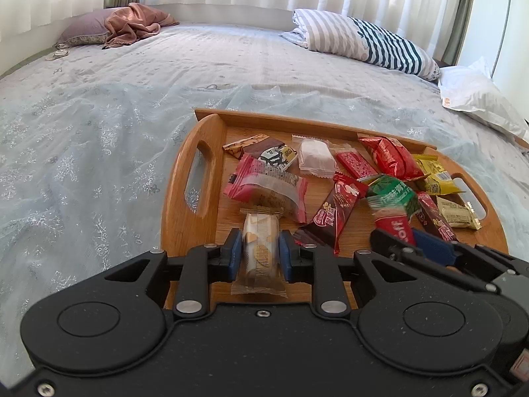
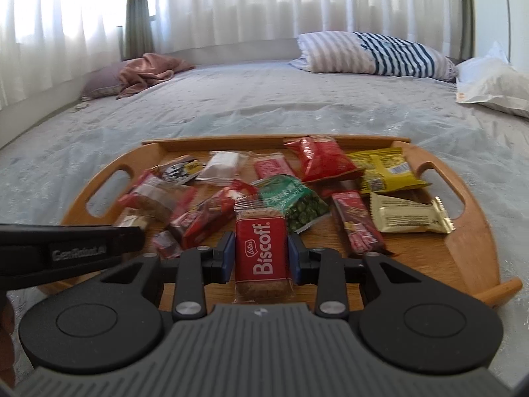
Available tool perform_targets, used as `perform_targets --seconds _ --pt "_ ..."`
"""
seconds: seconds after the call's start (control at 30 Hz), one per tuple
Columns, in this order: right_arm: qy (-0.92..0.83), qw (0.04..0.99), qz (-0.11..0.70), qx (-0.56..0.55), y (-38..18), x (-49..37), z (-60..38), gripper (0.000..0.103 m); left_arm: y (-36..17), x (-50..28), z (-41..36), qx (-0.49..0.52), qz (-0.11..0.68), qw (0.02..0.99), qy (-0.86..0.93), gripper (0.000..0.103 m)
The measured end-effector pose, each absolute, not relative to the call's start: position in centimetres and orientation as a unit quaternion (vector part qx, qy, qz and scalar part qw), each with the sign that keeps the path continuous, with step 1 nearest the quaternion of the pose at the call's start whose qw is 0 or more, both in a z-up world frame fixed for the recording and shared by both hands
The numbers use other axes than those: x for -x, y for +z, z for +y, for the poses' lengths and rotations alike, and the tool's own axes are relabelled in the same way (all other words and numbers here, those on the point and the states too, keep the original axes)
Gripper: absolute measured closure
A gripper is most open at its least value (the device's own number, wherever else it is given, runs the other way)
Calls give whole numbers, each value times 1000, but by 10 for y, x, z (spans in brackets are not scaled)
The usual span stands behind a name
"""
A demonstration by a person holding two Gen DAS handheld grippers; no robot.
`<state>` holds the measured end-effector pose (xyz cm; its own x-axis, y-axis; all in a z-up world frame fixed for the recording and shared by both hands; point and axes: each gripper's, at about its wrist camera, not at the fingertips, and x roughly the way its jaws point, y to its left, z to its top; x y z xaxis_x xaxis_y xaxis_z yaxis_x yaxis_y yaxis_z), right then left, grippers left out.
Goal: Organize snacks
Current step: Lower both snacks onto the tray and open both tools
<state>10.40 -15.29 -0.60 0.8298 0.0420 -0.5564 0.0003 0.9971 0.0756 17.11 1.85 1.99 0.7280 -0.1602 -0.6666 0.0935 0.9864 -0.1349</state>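
Observation:
A wooden tray [image 1: 185,178] [image 2: 476,251] with handles lies on the bed and holds several wrapped snacks. My left gripper [image 1: 259,248] is shut on a clear-wrapped biscuit pack with gold print [image 1: 259,231], over the tray's near left part. My right gripper [image 2: 261,251] is shut on a red Biscoff biscuit pack [image 2: 261,248] over the tray's near middle; it also shows in the left wrist view [image 1: 396,228]. A green pea pack [image 2: 294,201], a red bag [image 2: 322,158], a yellow bag [image 2: 386,172] and a gold-wrapped bar [image 2: 410,218] lie on the tray.
The bed has a pale blue snowflake cover [image 1: 82,165]. A striped pillow [image 1: 370,41], a white pillow [image 1: 476,96] and a pink cloth on a purple pillow [image 1: 132,23] lie at the far side. Curtains hang behind.

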Motion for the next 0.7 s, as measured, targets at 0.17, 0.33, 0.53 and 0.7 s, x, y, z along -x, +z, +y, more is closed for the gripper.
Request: perform_targets --seconds 0.17,0.33,0.53,0.7 --pt "29 956 290 -38 -5 -100 -154 58 19 -170 17 45 362 929 -67 72" --pt "36 958 280 -39 -1 -94 -153 52 20 -168 18 42 360 929 -68 67" --pt "31 961 273 -35 6 -88 -157 43 25 -159 17 37 355 932 -61 56" --pt "23 962 268 -39 10 -81 -164 35 30 -149 17 34 349 935 -53 42"
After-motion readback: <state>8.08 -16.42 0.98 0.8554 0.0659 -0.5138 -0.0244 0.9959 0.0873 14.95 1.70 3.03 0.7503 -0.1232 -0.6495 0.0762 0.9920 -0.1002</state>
